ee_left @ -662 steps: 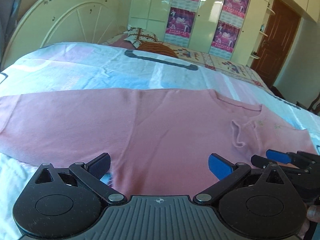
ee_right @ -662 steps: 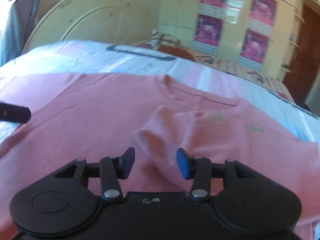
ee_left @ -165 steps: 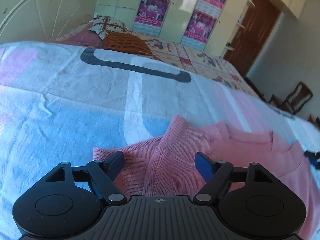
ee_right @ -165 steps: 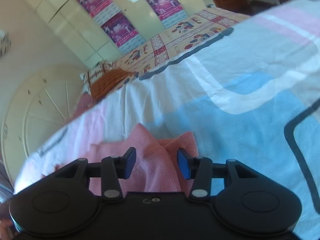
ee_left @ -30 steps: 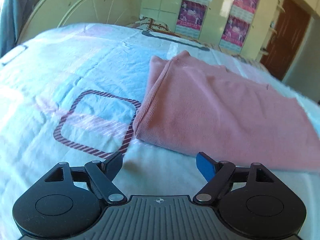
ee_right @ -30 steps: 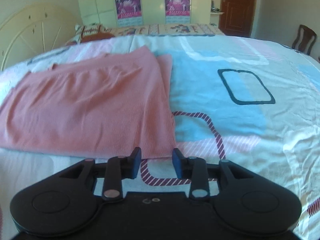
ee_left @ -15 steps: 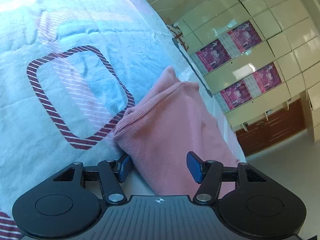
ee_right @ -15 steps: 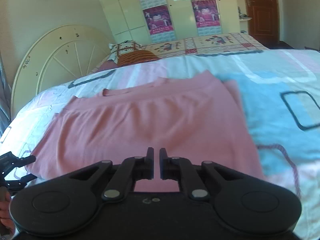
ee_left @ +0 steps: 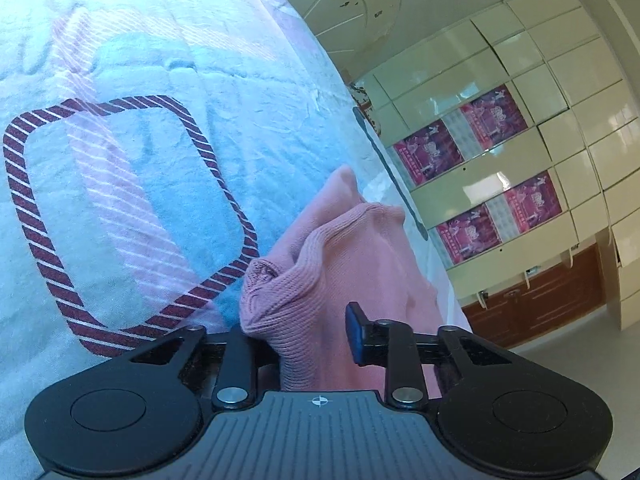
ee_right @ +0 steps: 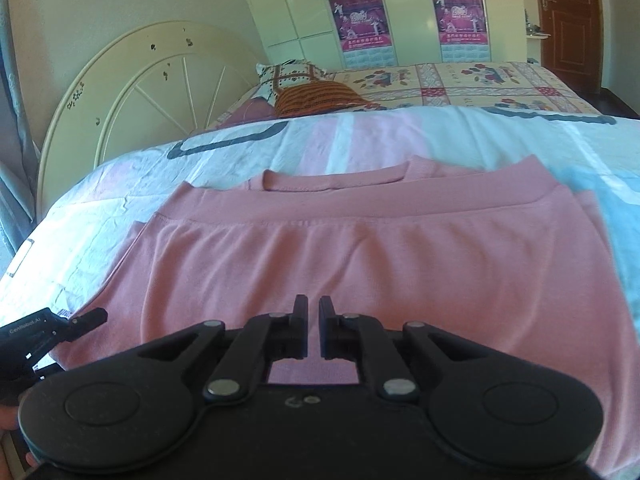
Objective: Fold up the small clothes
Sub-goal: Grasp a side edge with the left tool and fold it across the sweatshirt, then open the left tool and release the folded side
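**Pink top: folded on bed, left corner bunched in tool**

Pink top (ee_right: 360, 256) lies folded on the patterned bedsheet (ee_left: 152, 184), spread directly ahead of the right tool (ee_right: 313, 330). Neckline at the far edge, a folded layer's hem running across just in front of it.

Right tool: fingers nearly together, only a thin slit between them, low over the near edge of the top. Cannot tell whether fabric is pinched.

Left tool (ee_left: 308, 336): fingers narrowed around a bunched corner of the top (ee_left: 304, 280), cloth puckered between them. It enters the right view at far left (ee_right: 60, 328), at the top's left edge.

Beyond both tools: cream headboard (ee_right: 132, 88), wardrobe with posters (ee_right: 360, 12).
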Demonstrator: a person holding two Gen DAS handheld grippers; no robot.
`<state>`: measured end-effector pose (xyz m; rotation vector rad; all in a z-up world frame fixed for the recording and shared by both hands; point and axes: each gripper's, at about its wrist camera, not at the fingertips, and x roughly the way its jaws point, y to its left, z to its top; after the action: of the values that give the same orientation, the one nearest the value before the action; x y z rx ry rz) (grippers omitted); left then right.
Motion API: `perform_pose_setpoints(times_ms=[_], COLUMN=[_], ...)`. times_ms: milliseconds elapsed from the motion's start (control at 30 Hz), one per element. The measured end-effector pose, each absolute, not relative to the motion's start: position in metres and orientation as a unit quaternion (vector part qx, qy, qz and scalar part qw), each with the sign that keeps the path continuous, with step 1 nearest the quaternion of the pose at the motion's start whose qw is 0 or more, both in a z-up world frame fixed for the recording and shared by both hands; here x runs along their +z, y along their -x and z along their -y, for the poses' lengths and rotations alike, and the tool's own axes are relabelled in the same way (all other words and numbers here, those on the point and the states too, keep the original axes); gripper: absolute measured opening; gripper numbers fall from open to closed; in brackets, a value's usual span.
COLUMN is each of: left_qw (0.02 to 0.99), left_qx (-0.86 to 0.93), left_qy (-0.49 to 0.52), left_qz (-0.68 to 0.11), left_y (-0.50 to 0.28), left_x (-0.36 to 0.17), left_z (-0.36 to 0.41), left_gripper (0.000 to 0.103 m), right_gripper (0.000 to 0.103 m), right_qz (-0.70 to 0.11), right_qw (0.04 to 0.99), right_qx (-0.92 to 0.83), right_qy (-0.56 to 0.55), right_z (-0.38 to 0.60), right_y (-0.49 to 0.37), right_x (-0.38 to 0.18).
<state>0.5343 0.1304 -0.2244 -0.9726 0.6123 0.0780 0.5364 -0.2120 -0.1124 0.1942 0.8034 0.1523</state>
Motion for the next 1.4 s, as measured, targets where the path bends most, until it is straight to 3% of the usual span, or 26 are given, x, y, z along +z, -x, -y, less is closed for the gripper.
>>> perform_pose_setpoints(times_ms=[100,467,633,800,1067,1300,1400], left_qw=[0.836,0.843,0.847,0.853,0.844,0.876,0.898], left_qx=[0.034,0.034,0.039,0.042,0.04,-0.03,-0.085], left_qy=[0.464,0.454,0.444,0.434,0.459,0.425,0.364], left_qz=[-0.29,-0.288,-0.291,-0.287,-0.275,-0.226,-0.232], left_y=[-0.537,-0.53,-0.531,-0.532,-0.527,-0.526,-0.535], left_x=[-0.23,-0.229,-0.226,-0.226,-0.223,-0.154,-0.117], left_z=[-0.134,-0.133,-0.131,-0.128,-0.13,-0.081,-0.025], left_gripper=[0.013,0.012,0.012,0.012,0.009,0.008,0.008], right_gripper=[0.006,0.006,0.002,0.006,0.001,0.0,0.01], right_qz=[-0.394,-0.403,-0.443,-0.422,-0.426,-0.422,-0.374], right_qw=[0.911,0.908,0.89,0.899,0.895,0.889,0.902], right_qx=[0.078,0.088,0.087,0.1,0.104,0.121,0.098], right_qy=[-0.09,-0.081,-0.057,-0.068,-0.089,-0.131,-0.191], right_z=[0.203,0.195,0.19,0.195,0.203,0.222,0.263], right_y=[-0.542,-0.55,-0.56,-0.559,-0.562,-0.562,-0.541], right_x=[-0.114,-0.118,-0.139,-0.133,-0.147,-0.145,-0.129])
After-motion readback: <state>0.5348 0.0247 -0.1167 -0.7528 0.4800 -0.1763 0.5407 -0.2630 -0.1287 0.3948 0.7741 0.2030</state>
